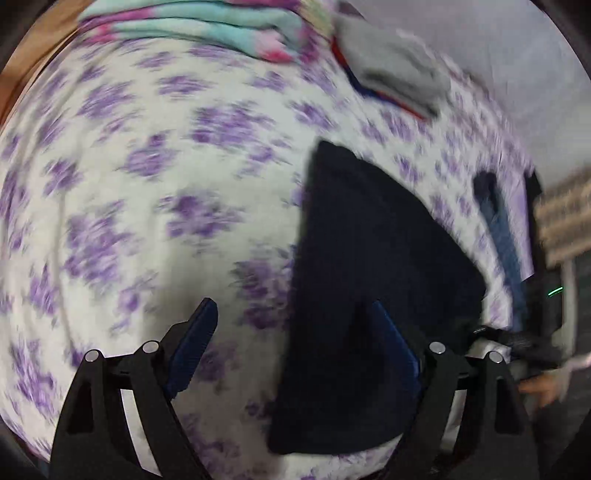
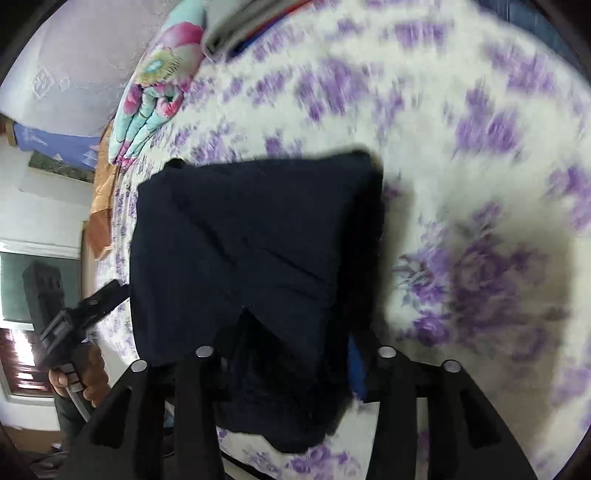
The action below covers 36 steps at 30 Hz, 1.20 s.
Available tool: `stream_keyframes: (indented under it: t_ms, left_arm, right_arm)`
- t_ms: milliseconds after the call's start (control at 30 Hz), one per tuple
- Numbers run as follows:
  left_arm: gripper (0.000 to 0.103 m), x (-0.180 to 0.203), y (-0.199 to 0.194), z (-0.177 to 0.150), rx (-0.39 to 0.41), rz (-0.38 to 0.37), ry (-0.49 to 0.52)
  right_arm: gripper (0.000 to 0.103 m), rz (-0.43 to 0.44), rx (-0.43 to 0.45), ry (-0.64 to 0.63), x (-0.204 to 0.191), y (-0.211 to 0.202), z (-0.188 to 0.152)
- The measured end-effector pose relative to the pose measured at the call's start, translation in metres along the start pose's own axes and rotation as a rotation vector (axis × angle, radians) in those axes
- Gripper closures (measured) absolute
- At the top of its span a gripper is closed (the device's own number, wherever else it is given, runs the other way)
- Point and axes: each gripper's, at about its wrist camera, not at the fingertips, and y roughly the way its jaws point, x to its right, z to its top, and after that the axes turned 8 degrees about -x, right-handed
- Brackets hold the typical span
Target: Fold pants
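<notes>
Dark navy pants (image 1: pixel 373 295) lie folded in a compact block on a white bedsheet with purple flowers (image 1: pixel 147 184). My left gripper (image 1: pixel 295 325) is open above the sheet; its right finger is over the pants' left part, its left finger over bare sheet. In the right wrist view the pants (image 2: pixel 251 240) fill the middle. My right gripper (image 2: pixel 291 354) sits at their near edge; cloth covers its fingers, with only a blue pad (image 2: pixel 356 365) showing. The left gripper (image 2: pixel 74 321) shows at the left edge, held in a hand.
A folded turquoise and pink floral blanket (image 1: pixel 207 26) lies at the far end of the bed. A grey folded garment (image 1: pixel 391 62) with red and blue edges lies beside it. A blue garment (image 1: pixel 502 236) lies near the bed's right edge. A window (image 2: pixel 33 288) is at left.
</notes>
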Motion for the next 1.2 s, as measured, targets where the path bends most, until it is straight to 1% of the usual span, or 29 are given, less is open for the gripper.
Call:
stream_keyframes:
  t_ms: [33,67,100,133,200,233,267,300,333,367,400,500,533,567,600,633,700,733,767,833,900,1033,1067,1133,1167,1200]
  left_arm:
    - [0.021,0.006,0.004,0.003,-0.003,0.028,0.016]
    - [0.021,0.011,0.004,0.006,0.003,0.046,0.030]
    - [0.021,0.014,0.003,0.009,0.012,0.046,0.038]
    - [0.021,0.016,0.000,0.012,0.024,0.043,0.043]
    - [0.021,0.020,-0.007,0.028,0.059,0.077,0.047]
    - [0.021,0.021,-0.009,0.035,0.073,0.107,0.050]
    - [0.021,0.022,-0.010,0.045,0.088,0.148,0.057]
    - [0.021,0.021,-0.009,0.053,0.084,0.176,0.056]
    - [0.021,0.018,-0.008,0.060,0.067,0.195,0.036]
    - [0.021,0.011,-0.007,0.064,0.055,0.185,-0.006]
    - [0.021,0.005,-0.008,0.064,0.055,0.167,-0.049]
    - [0.021,-0.006,-0.013,0.051,0.061,0.122,-0.101]
    - [0.021,-0.009,-0.013,0.043,0.054,0.109,-0.109]
    - [0.021,-0.010,-0.012,0.034,0.036,0.099,-0.112]
    - [0.021,-0.009,-0.010,0.026,0.022,0.094,-0.106]
    - [0.021,-0.009,-0.009,0.019,0.013,0.091,-0.097]
    - [0.021,-0.007,-0.007,0.006,-0.004,0.091,-0.084]
    - [0.021,-0.006,-0.005,-0.001,-0.017,0.088,-0.069]
    - [0.021,-0.006,-0.004,-0.007,-0.021,0.085,-0.064]
    - [0.020,-0.008,0.000,-0.016,-0.033,0.075,-0.072]
    - [0.016,-0.013,0.006,-0.025,-0.038,0.053,-0.093]
    - [0.014,-0.021,0.013,-0.030,-0.062,0.025,-0.134]
    - [0.013,-0.022,0.014,-0.030,-0.063,0.019,-0.140]
    - [0.012,-0.022,0.015,-0.030,-0.067,0.017,-0.146]
    - [0.012,-0.023,0.016,-0.030,-0.067,0.018,-0.145]
    - [0.011,-0.023,0.016,-0.030,-0.067,0.017,-0.144]
  right_arm:
    - [0.054,-0.036,0.014,-0.026,-0.006,-0.009,-0.002]
    - [0.054,-0.088,0.050,-0.064,-0.012,-0.023,-0.004]
    - [0.054,-0.132,0.097,-0.089,-0.017,-0.036,-0.004]
    - [0.054,-0.208,0.177,-0.130,-0.026,-0.051,-0.004]
    - [0.056,-0.283,0.269,-0.195,-0.044,-0.061,-0.001]
    - [0.056,-0.279,0.291,-0.217,-0.051,-0.059,0.006]
    - [0.056,-0.247,0.285,-0.235,-0.059,-0.054,0.016]
    - [0.056,-0.227,0.273,-0.254,-0.070,-0.047,0.023]
    - [0.056,-0.223,0.272,-0.280,-0.077,-0.041,0.029]
    - [0.055,-0.221,0.273,-0.324,-0.091,-0.034,0.036]
    - [0.051,-0.215,0.266,-0.358,-0.102,-0.027,0.041]
    - [0.050,-0.168,0.218,-0.388,-0.128,-0.010,0.068]
    - [0.050,-0.144,0.197,-0.394,-0.134,-0.008,0.071]
    - [0.050,-0.115,0.169,-0.400,-0.142,0.002,0.083]
    - [0.053,-0.098,0.147,-0.405,-0.152,0.012,0.092]
    - [0.062,-0.086,0.121,-0.416,-0.160,0.022,0.101]
    - [0.068,-0.110,0.096,-0.450,-0.175,0.036,0.109]
    - [0.075,-0.124,0.083,-0.474,-0.183,0.044,0.114]
    - [0.078,-0.125,0.059,-0.488,-0.187,0.052,0.119]
    - [0.080,-0.118,0.016,-0.485,-0.192,0.064,0.127]
    - [0.081,-0.132,-0.043,-0.502,-0.195,0.079,0.136]
    - [0.081,-0.134,-0.101,-0.536,-0.203,0.093,0.145]
    - [0.082,-0.150,-0.121,-0.550,-0.205,0.097,0.148]
    - [0.099,-0.154,-0.163,-0.579,-0.208,0.103,0.149]
    - [0.099,-0.170,-0.176,-0.620,-0.213,0.105,0.147]
    - [0.100,-0.199,-0.167,-0.672,-0.218,0.104,0.143]
